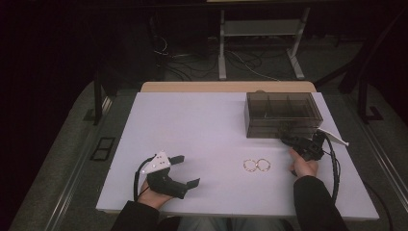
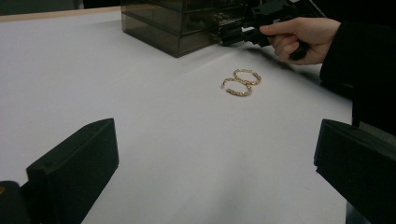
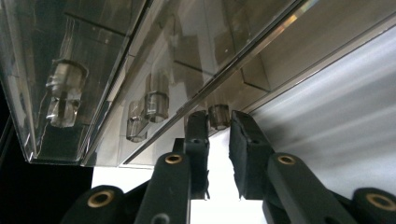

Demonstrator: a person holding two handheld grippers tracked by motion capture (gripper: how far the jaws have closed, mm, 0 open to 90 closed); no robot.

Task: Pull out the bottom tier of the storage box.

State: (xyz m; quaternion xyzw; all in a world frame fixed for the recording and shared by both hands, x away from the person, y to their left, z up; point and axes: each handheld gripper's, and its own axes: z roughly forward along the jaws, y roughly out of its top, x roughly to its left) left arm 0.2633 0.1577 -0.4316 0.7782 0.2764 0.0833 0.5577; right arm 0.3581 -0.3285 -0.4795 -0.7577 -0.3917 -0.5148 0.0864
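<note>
Nearest the person, the left gripper (image 1: 185, 170) rests low on the white table (image 1: 192, 125) at its near left, jaws wide apart and empty; in the left gripper view its two black jaws frame bare tabletop. Beyond it, toward the middle of the table, lie two gold hoops (image 1: 256, 165), side by side and touching or nearly so, well apart from the left gripper and just short of the right hand (image 1: 303, 166).

Farther off, at the right, the right gripper (image 3: 219, 122) is pressed up to the lower front of the smoked clear box (image 1: 281, 114), which stands at the far right of the table. In the right gripper view its jaws stand close together on either side of a small clear knob (image 3: 218, 115) on the lowest drawer front; they flank it closely, and appear to be closed on it, though contact on both sides cannot be told for certain. Other knobs (image 3: 154, 106) show higher on the box front.

Step in hand, as judged: gripping the drawer knob to open the box, with the hoops waiting on the table. The next move calls for a straight pull toward the person, level with the drawer, with the grip held firm; the light box may slide rather than open, so the idle left gripper could brace it.
</note>
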